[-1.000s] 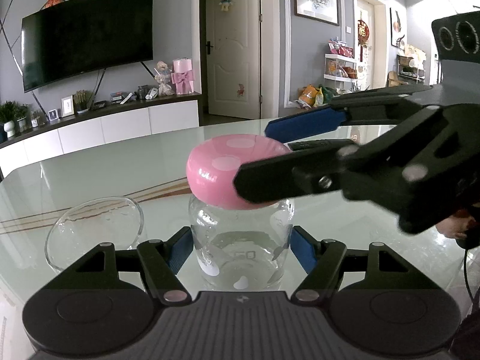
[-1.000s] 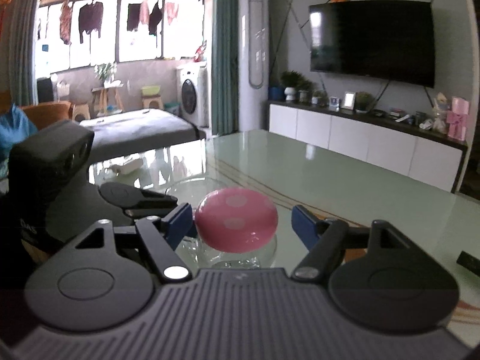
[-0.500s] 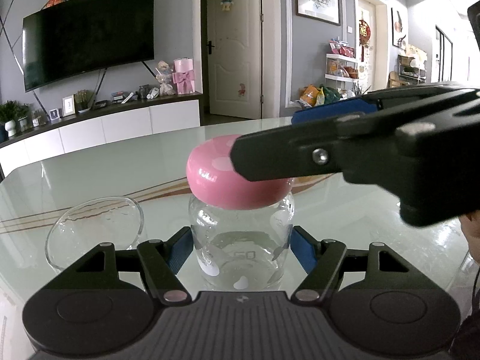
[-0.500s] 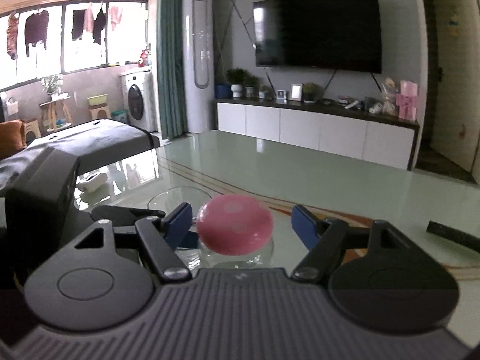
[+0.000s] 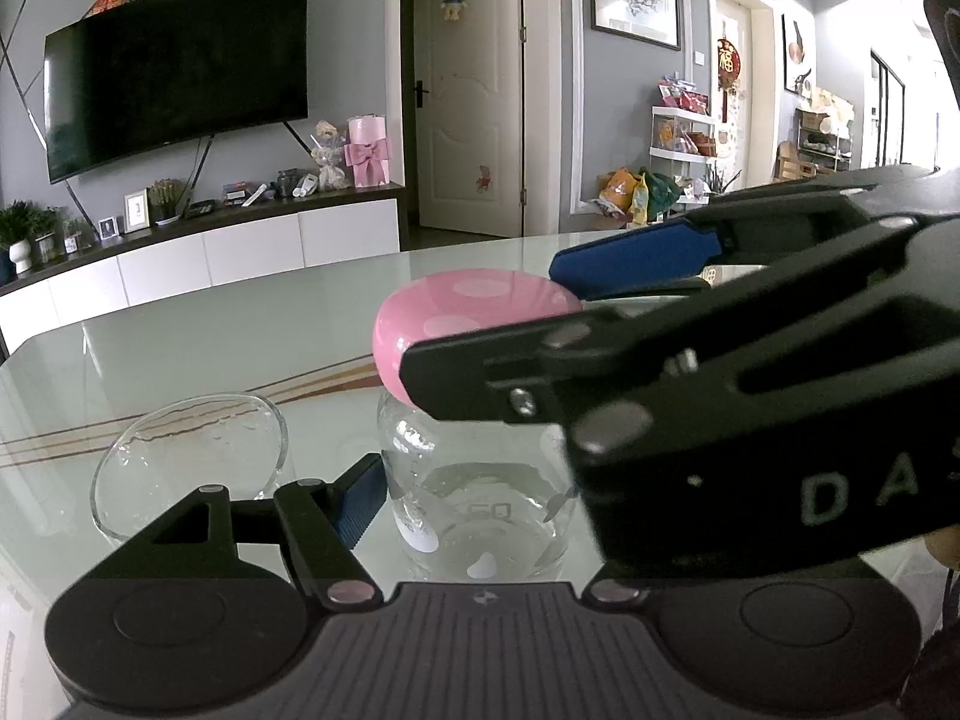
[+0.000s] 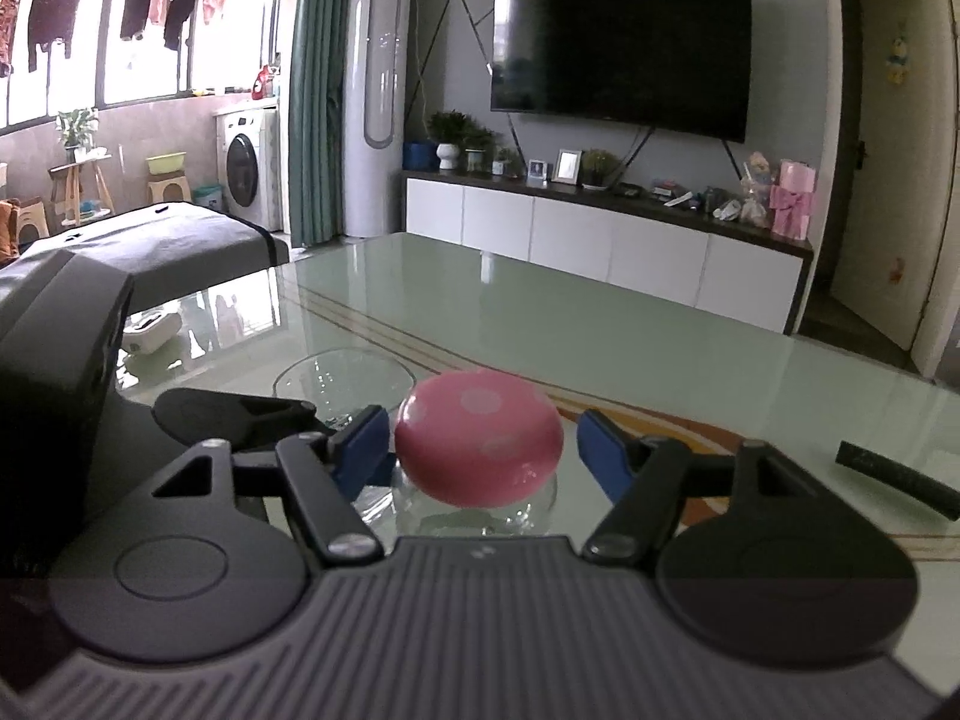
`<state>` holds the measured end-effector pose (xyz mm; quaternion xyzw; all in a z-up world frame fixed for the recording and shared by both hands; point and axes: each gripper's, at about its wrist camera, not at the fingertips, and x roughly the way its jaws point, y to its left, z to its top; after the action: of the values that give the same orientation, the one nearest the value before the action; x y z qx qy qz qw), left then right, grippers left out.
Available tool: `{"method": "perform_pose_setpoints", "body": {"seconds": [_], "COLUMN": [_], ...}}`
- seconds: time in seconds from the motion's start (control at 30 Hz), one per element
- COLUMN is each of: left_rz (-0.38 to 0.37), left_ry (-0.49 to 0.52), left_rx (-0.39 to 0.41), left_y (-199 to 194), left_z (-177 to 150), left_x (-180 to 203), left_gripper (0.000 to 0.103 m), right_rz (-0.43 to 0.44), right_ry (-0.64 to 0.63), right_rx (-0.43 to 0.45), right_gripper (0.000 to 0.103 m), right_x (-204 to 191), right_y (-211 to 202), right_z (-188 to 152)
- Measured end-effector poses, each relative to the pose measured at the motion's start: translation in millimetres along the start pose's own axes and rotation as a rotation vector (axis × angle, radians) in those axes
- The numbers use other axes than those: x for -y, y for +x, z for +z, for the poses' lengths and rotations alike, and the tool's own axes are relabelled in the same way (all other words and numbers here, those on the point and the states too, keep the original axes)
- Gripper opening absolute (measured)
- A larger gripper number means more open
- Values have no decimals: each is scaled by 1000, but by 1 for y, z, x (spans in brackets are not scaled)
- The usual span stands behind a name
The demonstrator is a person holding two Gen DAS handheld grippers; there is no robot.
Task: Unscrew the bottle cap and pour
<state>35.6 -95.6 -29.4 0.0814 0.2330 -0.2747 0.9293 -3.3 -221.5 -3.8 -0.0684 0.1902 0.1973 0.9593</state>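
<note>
A clear glass bottle (image 5: 480,516) with a pink spotted cap (image 5: 474,324) stands on the glass table. My left gripper (image 5: 474,498) is shut on the bottle's body. My right gripper (image 6: 480,450) is open around the cap (image 6: 480,444), with a small gap on each side of it. In the left wrist view the right gripper's fingers (image 5: 636,258) reach in from the right, one behind the cap and one in front. An empty clear glass bowl (image 5: 192,462) sits just left of the bottle and also shows in the right wrist view (image 6: 345,378).
The glossy green glass table (image 6: 600,324) stretches ahead. A black bar-like object (image 6: 894,477) lies on it at the right. A TV cabinet and wall stand beyond the far edge.
My right gripper has swung around the cap, its view turning from the window side toward the TV. The nearer finger now crosses lower in front of the bottle. Bottle and left gripper stayed put.
</note>
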Motion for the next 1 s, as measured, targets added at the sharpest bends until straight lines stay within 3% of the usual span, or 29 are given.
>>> {"method": "perform_pose_setpoints", "body": {"seconds": [0.43,0.6,1.0], "left_rz": [-1,-2,-4], "left_ry": [-2,-3,-2], "left_rx": [1,1,2], "left_y": [-1,-1,0], "left_z": [-1,1,2], "left_x": [1,1,-2], "left_gripper": [74,74,74], "right_rz": [14,78,339], "right_ry": [-31,-33,-64], "right_rx": [-3,8,18], "right_gripper": [65,65,64], "right_x": [-6,4,47], "right_y": [-8,-11,-13], "right_z": [-7,-8,0]}}
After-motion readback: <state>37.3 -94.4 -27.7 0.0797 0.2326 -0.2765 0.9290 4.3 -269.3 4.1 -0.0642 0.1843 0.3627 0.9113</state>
